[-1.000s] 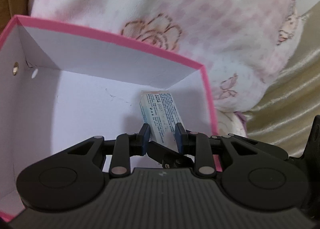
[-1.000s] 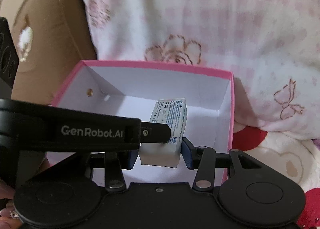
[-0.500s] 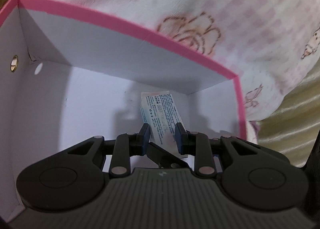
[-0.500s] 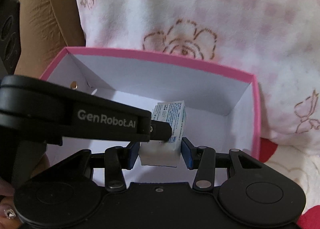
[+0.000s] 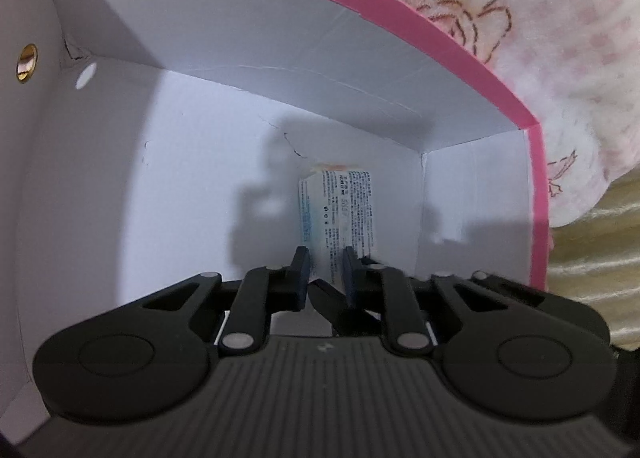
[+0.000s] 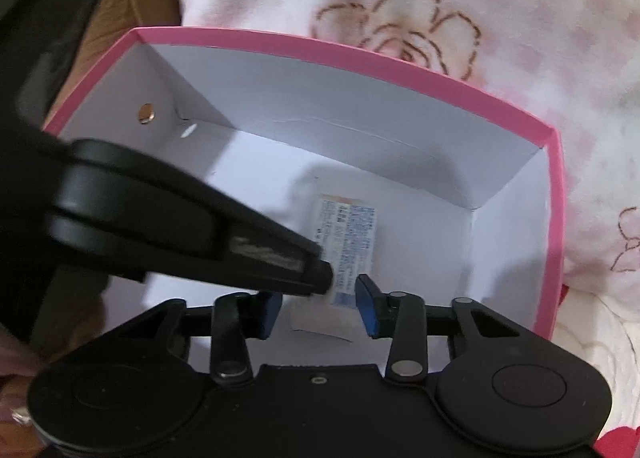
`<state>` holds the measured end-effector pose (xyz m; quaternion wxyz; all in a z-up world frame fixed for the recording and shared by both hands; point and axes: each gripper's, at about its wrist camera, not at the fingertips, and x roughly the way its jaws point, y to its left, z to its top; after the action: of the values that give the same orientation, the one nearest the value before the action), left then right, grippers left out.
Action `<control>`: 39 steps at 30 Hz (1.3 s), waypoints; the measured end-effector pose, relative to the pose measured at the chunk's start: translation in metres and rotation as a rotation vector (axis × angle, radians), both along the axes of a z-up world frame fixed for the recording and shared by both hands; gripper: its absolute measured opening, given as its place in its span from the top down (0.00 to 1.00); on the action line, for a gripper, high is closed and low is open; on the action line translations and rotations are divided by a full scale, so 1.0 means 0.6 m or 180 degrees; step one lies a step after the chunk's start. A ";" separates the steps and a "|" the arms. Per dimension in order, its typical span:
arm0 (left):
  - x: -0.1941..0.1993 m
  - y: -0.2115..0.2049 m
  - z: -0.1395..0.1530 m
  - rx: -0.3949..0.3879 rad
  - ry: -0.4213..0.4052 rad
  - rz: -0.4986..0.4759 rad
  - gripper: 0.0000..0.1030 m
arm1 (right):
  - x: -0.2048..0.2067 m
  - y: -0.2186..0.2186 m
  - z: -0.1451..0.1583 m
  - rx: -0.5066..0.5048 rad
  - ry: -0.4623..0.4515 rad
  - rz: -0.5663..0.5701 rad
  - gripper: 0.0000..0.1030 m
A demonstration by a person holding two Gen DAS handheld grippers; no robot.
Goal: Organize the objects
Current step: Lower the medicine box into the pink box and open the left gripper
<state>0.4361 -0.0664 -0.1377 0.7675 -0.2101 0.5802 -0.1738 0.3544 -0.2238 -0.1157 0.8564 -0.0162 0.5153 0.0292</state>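
Left wrist view: left gripper (image 5: 324, 272) reaches into a pink-rimmed white box (image 5: 400, 1), its fingers clenched on a small white packet (image 5: 348, 209) printed in blue and black. Packet sits low over the box floor, towards the far right corner; contact with the floor cannot be told. Right wrist view: right gripper (image 6: 320, 316) has its jaws spread, released, either side of the packet's (image 6: 350, 242) near end, not touching. Box (image 6: 304, 43) rests on a pink-and-white floral blanket (image 6: 520, 17).
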 end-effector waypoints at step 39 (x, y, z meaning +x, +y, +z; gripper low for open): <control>-0.055 -0.004 0.086 0.0099 -0.0169 -0.0389 0.86 | -0.151 -0.106 0.107 0.0281 -0.0554 -0.0207 0.76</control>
<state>0.4030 -0.0688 -0.0863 0.7737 -0.1577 0.5740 -0.2168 0.2635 -0.2873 -0.0518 0.8982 0.0359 0.4374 0.0225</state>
